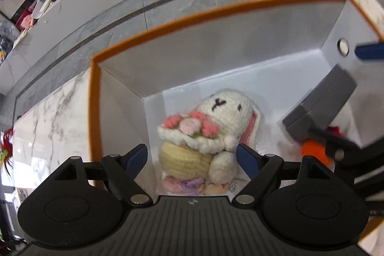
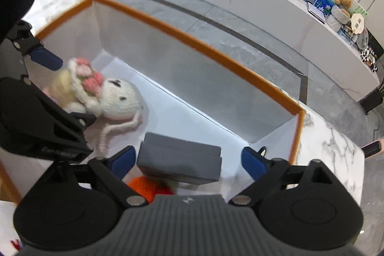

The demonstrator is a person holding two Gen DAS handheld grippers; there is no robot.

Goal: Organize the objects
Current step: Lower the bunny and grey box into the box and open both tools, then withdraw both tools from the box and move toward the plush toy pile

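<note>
Plainly, from the left wrist view, the left gripper (image 1: 192, 157) has its blue-padded fingers (image 1: 135, 158) spread wide and released, gripping nothing. Between and just beyond them lies the crocheted bunny (image 1: 216, 126), a white toy clutching a pink flower bouquet, resting on the white floor of the orange-rimmed box (image 1: 168, 26). Neither pad presses on the toy; a gap shows on the left side, and the right pad sits just beside the bunny's arm. Further right in the box lies the grey case (image 1: 319, 102), tilted, with an orange knitted item (image 1: 313, 150) below it, partly hidden by the black frame of the other tool. One blue finger of the right gripper pokes in at the right edge. The box stands on a white marbled counter (image 1: 55, 112).

Next, from the right wrist view, the right gripper (image 2: 189, 160) also holds its fingers (image 2: 254, 163) far apart and empty. The grey case (image 2: 180, 161) lies on the box floor between them, clear of both pads as far as can be seen. The orange knitted item (image 2: 144, 186) peeks out just under the case, near the left finger. To the left, the bunny (image 2: 108, 92) lies on its side, beside the left gripper (image 2: 67, 97), near the box wall (image 2: 192, 78).
</note>
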